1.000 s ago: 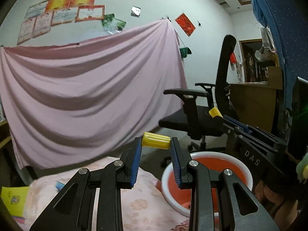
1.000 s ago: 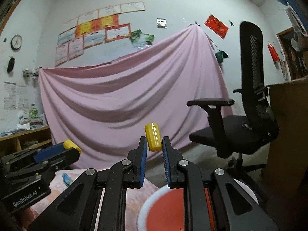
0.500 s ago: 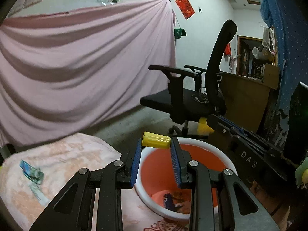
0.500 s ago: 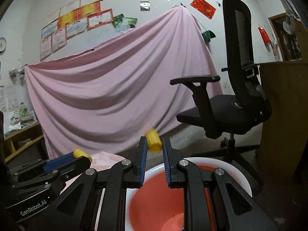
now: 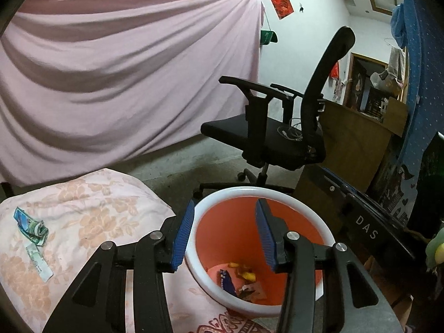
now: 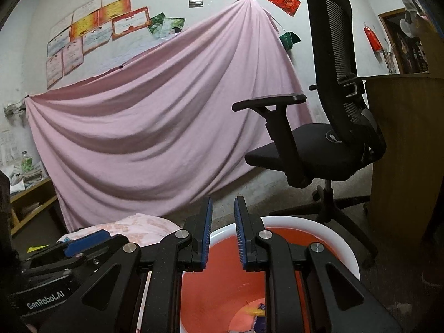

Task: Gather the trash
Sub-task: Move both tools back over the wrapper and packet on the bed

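Pink sheeting drapes the far wall behind an office chair (image 5: pixel 277 136). The left gripper (image 5: pixel 223 233) has just been opening, with nothing between its blue pads, above the orange bin (image 5: pixel 302 205). The right gripper (image 6: pixel 223 234) is nearly closed and empty, its jaws a narrow gap apart over the same bin. Scraps lie at the bin's bottom. More trash, a green-blue wrapper (image 5: pixel 29 226), is seen near the left edge of the floral cloth (image 5: pixel 97 208); it should be approached low with widened jaws.

A black office chair (image 6: pixel 327 127) stands before a pink sheet (image 6: pixel 155 127) hung on the wall.
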Tool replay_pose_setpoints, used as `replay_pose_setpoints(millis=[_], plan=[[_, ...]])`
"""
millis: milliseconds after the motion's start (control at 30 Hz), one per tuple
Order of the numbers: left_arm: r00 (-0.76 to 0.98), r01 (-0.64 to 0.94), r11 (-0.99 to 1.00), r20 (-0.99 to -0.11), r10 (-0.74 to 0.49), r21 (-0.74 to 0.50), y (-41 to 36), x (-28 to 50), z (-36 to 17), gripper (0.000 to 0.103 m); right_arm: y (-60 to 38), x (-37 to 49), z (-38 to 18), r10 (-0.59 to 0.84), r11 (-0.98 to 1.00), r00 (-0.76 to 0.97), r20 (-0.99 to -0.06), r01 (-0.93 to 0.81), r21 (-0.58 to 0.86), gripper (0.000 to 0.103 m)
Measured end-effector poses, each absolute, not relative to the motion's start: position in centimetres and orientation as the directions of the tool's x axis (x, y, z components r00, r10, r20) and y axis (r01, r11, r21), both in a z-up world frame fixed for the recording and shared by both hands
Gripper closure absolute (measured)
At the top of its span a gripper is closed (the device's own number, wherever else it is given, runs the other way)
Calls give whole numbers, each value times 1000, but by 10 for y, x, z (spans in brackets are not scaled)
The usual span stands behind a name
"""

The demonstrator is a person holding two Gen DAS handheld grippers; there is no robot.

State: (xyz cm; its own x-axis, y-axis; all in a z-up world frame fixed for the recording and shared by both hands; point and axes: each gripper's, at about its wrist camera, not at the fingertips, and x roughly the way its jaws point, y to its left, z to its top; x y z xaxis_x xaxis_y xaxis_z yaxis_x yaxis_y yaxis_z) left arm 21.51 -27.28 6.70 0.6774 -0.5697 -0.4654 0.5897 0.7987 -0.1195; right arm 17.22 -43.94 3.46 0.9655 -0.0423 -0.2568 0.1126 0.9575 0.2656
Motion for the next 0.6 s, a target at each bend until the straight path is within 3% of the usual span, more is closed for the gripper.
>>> replay_pose_setpoints(millis=[233,400,467,500,600], plan=[[717,548,828,-442,-538,-119,-254,213,72,62,-432,173,36,-42,962,968,-247,105,250,88],[771,487,865,-407,-490,-118,-232,209,77,49,-424,173,40,-38,966,974,-225,93,241,86],[791,457,880,-395,-468,-127,-221,208,79,47,-420,174,42,-36,968,976,-216,88,237,80],[802,439,889,-388,-454,-132,-214,208,81,44,-417,173,43,-33,969,978,-208,83,235,71],[832,391,908,-365,-419,-150,-194,207,85,36,-410,173,46,-23,971,982,-185,66,228,68]])
